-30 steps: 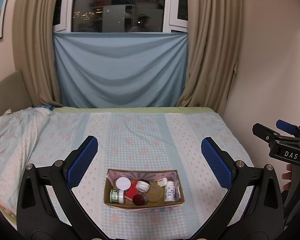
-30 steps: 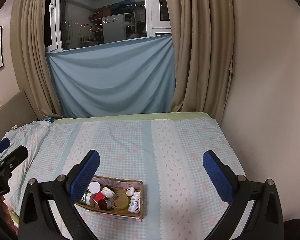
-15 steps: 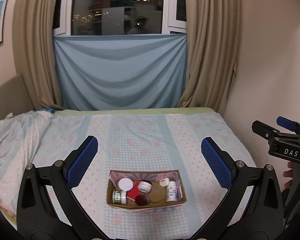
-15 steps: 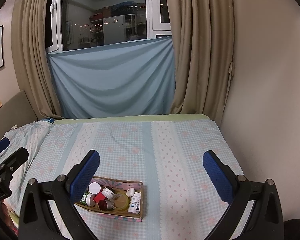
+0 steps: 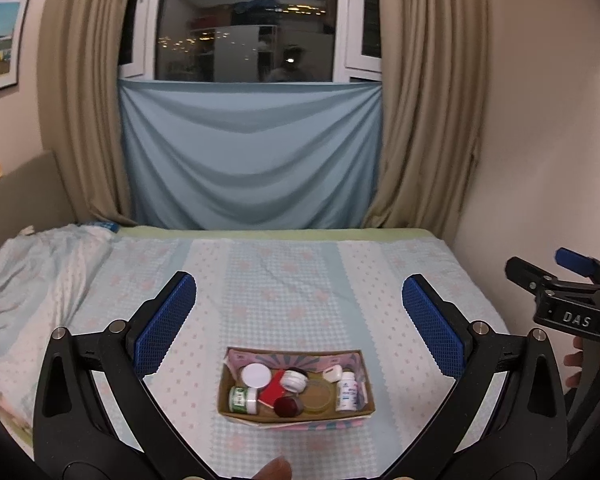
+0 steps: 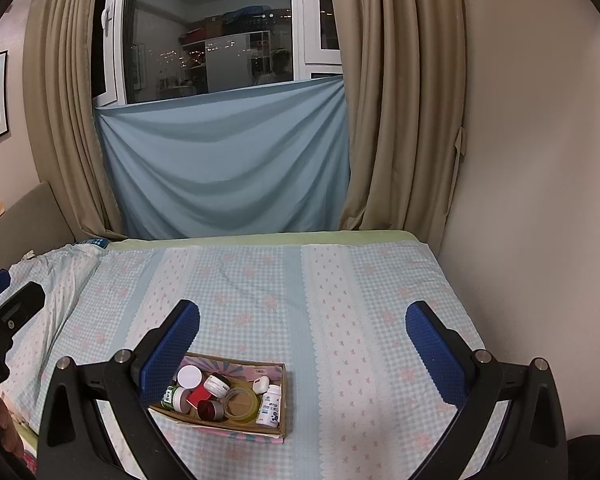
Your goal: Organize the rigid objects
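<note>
The cardboard box [image 5: 296, 386] sits low and centred between the spread, empty left gripper [image 5: 300, 320], lower-left of the equally spread right gripper [image 6: 302, 340].

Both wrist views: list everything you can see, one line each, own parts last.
cardboard box: 1, brown, near middle of the bed
white bottle: 1, white, upright at the box's right end
green-label jar: 1, lying at the left end
white lid: 1, back left
tape roll: 1, clear-yellowish, flat
red-capped jar: 1, front
bedsheet: 1, pale blue checked
curtains: 2, beige
left claw: open, above the box
right claw: open, empty
</note>
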A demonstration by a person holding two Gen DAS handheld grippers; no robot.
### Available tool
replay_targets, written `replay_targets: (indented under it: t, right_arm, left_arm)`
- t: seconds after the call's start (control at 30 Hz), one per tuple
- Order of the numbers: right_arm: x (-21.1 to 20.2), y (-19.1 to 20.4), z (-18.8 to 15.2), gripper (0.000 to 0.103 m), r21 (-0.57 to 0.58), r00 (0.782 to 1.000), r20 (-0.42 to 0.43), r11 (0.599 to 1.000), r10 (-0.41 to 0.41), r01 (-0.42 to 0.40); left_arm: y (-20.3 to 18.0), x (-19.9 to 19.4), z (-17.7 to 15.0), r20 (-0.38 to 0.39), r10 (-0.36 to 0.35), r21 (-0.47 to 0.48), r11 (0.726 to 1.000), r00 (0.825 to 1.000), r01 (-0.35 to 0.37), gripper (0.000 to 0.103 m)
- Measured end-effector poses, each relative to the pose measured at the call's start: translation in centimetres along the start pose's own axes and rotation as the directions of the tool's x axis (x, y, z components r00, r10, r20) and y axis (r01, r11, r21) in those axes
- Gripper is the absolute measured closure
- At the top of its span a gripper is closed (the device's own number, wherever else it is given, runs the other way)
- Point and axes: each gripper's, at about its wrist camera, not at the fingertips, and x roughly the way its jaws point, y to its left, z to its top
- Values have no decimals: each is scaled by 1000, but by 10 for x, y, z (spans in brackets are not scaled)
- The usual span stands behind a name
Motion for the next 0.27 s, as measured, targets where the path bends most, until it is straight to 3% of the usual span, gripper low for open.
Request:
replay_targets:
  t: [0.27]
  right_arm:
    - [5, -1, -5, 0, 8, 1000, -18, 1000, 5, -5]
  left_arm:
    - [-1, 0, -4, 1, 10, 11, 1000, 1000, -10, 0]
